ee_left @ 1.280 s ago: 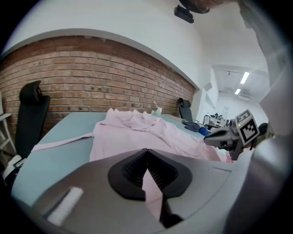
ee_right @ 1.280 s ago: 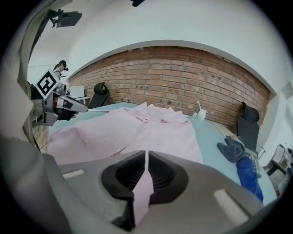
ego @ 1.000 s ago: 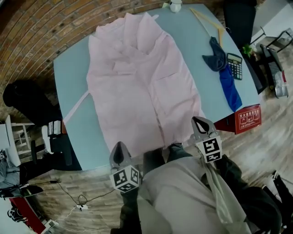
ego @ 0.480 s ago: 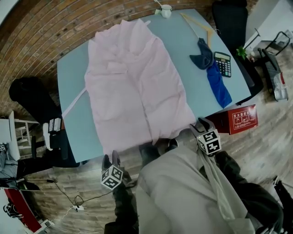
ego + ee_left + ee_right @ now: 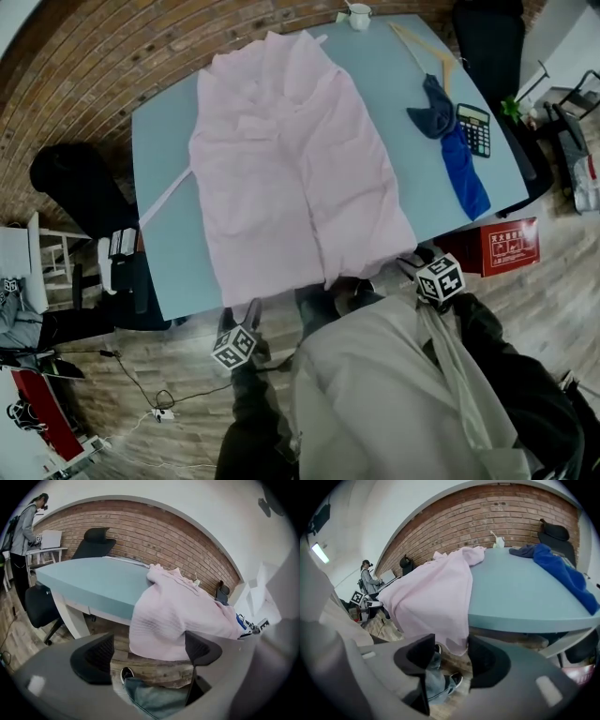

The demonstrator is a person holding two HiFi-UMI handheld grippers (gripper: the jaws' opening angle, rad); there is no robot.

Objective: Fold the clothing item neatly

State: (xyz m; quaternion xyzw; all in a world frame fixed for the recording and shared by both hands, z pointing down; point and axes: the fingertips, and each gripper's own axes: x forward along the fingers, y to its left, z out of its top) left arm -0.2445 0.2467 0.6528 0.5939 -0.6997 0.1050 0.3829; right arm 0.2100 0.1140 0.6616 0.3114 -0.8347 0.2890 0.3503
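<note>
Left gripper [image 5: 150, 643] first: its jaws are spread wide, they've just been opening, and nothing is pinched in them. Through the gap I only see the hanging hem ahead, with my own trouser leg [image 5: 150, 702] lower down, and the pads aren't on any cloth. From the head view it sits off the table [image 5: 164, 253], below the near edge, at about 7 o'clock from the pink garment [image 5: 291, 169].

That garment is the thing I'm meant to fold. It lies spread flat over the middle of the light blue table, collar end toward 12 o'clock and hem draped over the 6 o'clock edge. A thin pale strap [image 5: 164, 197] trails off at its 9 o'clock side.

Going right, a white mug [image 5: 359, 13] stands at the far edge, roughly 1 o'clock from the garment, with a wooden hanger [image 5: 422, 47] just beside it. At 3 o'clock there's a blue cloth [image 5: 464, 164] lying long-ways, and a calculator [image 5: 478, 129] right next to it.

Right gripper [image 5: 451, 644] has also just been opening. Its jaws stand apart, the garment's hanging corner shows in the gap, but the pads aren't pressing it. It hangs near the table's near right corner, at 5 o'clock from the garment. A red box [image 5: 511, 246] sits on the floor at its 3 o'clock.
</note>
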